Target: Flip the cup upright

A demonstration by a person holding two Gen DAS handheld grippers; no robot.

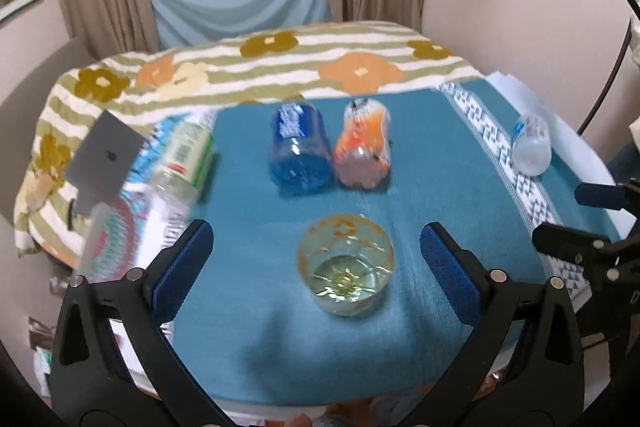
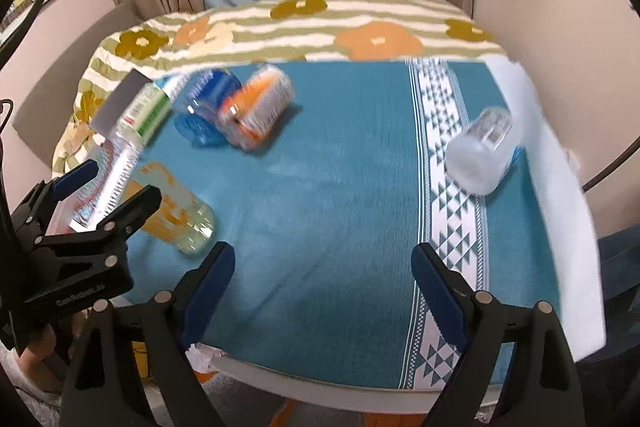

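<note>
The cup [image 1: 345, 265], a clear glass with orange markings, lies on its side on the teal cloth [image 1: 248, 327] that covers the table [image 2: 256, 373]. In the left wrist view its thick base faces the camera and its mouth points away, toward the blue bottle [image 1: 300, 151] and the orange bottle [image 1: 362, 151] that lie side by side farther back from the cup. So the flip itself has not begun: the cup is not upright and nothing grips it.

The left hand-held gripper [image 1: 316, 267] has its jaws spread wide, one blue pad on each side of the cup with a clear gap on both sides, not touching it. To my eye this is the approach, lined up for a grasp; closing, lifting and turning the cup onto its base are all left to do.

The right hand-held gripper [image 2: 323, 287] is also wide and holds nothing, over bare cloth to the right of the cup. Well to the right of the cup, past the white patterned stripe [image 2: 444, 195], a clear bottle [image 2: 480, 151] lies on its side. Left of the cup and behind it lies a green-labelled bottle [image 1: 186, 159]. Both views are motion-blurred, so fine detail on the cup is unclear.
</note>
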